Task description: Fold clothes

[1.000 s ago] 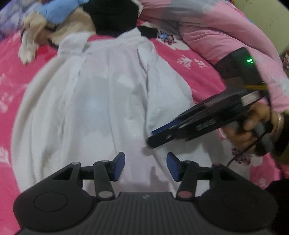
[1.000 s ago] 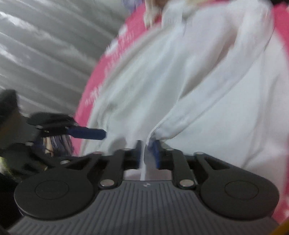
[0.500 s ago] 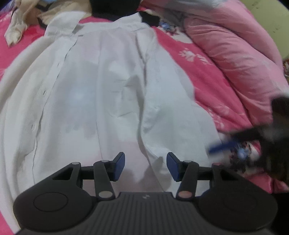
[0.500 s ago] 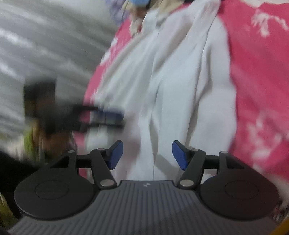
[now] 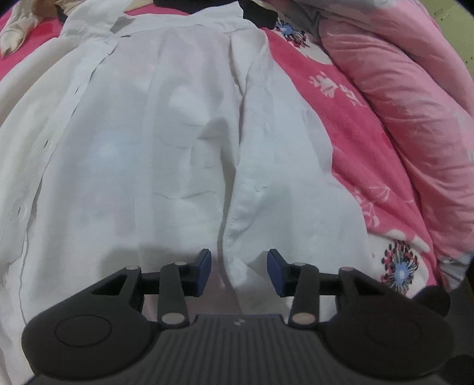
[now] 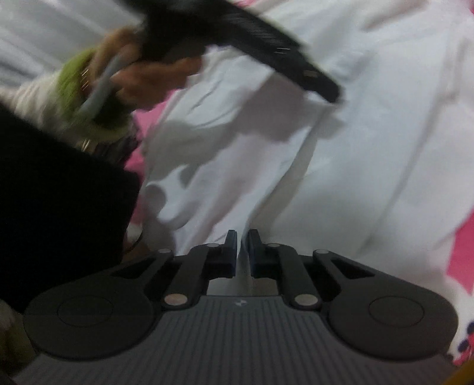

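Observation:
A white button-up shirt [image 5: 142,154] lies spread on a pink floral bedspread [image 5: 320,88], collar at the far end. My left gripper [image 5: 239,269] hovers open over the shirt's near part, with a folded sleeve edge [image 5: 234,225] running down between its fingers. In the right wrist view my right gripper [image 6: 243,251] is shut on a ridge of the white shirt [image 6: 370,154] near its near edge. The left gripper's black body [image 6: 237,38] crosses the top of that view, held by a hand [image 6: 154,80].
A rolled pink quilt [image 5: 414,118] lies along the right side. Beige cloth [image 5: 17,32] and a black garment [image 5: 257,14] sit beyond the collar. The person's dark clothing [image 6: 59,183] and a green-and-white sleeve [image 6: 71,86] fill the right wrist view's left.
The right gripper let go of the cloth, swung out of the left wrist view, and is shut on the shirt again at a nearer spot. The left gripper stayed open and came closer.

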The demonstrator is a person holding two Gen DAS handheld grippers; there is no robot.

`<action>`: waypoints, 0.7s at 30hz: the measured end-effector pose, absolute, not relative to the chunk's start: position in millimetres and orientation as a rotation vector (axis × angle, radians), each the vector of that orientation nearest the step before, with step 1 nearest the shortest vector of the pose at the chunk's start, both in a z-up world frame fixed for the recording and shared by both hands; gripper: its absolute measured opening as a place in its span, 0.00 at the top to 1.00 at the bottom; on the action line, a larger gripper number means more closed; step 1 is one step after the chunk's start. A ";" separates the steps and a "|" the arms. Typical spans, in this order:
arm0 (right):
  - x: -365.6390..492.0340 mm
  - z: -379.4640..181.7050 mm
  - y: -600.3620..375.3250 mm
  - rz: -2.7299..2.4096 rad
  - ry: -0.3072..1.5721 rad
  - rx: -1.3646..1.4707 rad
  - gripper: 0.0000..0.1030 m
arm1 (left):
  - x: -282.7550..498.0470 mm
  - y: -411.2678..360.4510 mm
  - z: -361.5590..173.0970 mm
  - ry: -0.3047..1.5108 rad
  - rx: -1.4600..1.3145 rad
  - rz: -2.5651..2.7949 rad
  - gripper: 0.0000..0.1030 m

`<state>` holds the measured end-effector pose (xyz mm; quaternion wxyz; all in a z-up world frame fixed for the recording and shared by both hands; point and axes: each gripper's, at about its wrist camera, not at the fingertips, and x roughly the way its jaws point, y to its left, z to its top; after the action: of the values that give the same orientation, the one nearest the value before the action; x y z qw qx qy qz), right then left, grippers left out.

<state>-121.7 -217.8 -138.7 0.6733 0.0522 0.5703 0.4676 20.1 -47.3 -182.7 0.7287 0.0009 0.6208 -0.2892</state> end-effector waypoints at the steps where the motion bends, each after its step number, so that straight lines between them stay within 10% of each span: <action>1: -126.3 -135.5 -212.5 1.070 1.271 0.096 0.93 | 18.9 -48.7 -184.2 1.370 0.011 -0.637 0.58; 7: -138.6 -127.2 -184.8 1.168 1.241 -0.038 0.95 | 12.6 -45.9 -188.6 1.352 0.029 -0.588 0.95; 21: -151.8 -100.7 -170.8 1.348 1.258 -0.145 0.99 | -12.8 -9.3 -149.4 1.314 -0.057 -0.588 0.97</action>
<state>-151.8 -170.8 -100.7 0.6021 -0.0626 0.5432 0.5818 -12.8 -9.3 -149.4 0.7517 -0.0263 0.6015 -0.2692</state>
